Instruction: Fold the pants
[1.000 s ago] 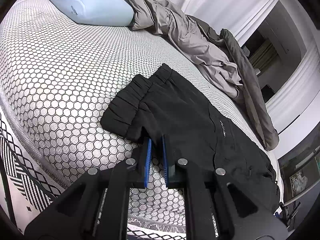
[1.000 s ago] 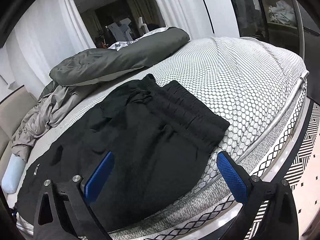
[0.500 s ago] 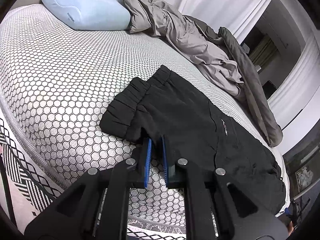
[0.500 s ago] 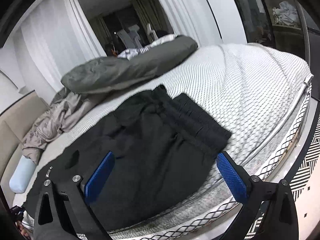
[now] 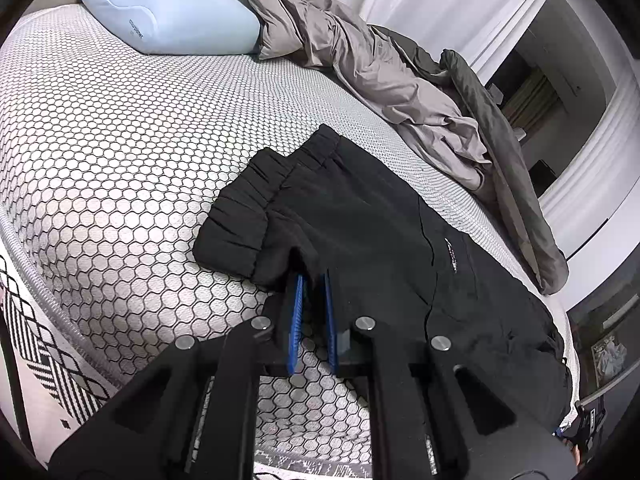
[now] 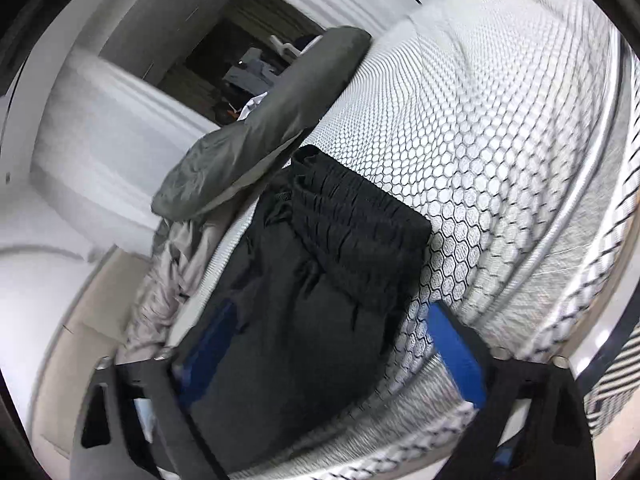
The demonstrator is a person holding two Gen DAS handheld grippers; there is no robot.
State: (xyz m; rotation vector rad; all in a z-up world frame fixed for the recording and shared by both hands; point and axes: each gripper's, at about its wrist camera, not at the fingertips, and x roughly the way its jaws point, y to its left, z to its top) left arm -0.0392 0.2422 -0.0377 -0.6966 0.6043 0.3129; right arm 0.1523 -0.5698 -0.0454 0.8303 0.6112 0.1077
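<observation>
The left tongs point(image 5: 311, 280) were clenched on the near edge of the black pants point(image 5: 384, 240) on the bed point(image 5: 120, 160); the right tongs point(image 6: 332, 344), released, had just been narrowing over them.

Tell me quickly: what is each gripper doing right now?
Left gripper: shut on the edge of the black pants.
Right gripper: open, jaws just closing a little, pants between them, not gripped.

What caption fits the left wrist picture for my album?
Left gripper pinches the edge of black pants on a honeycomb mattress, with a blue pillow behind.
</observation>
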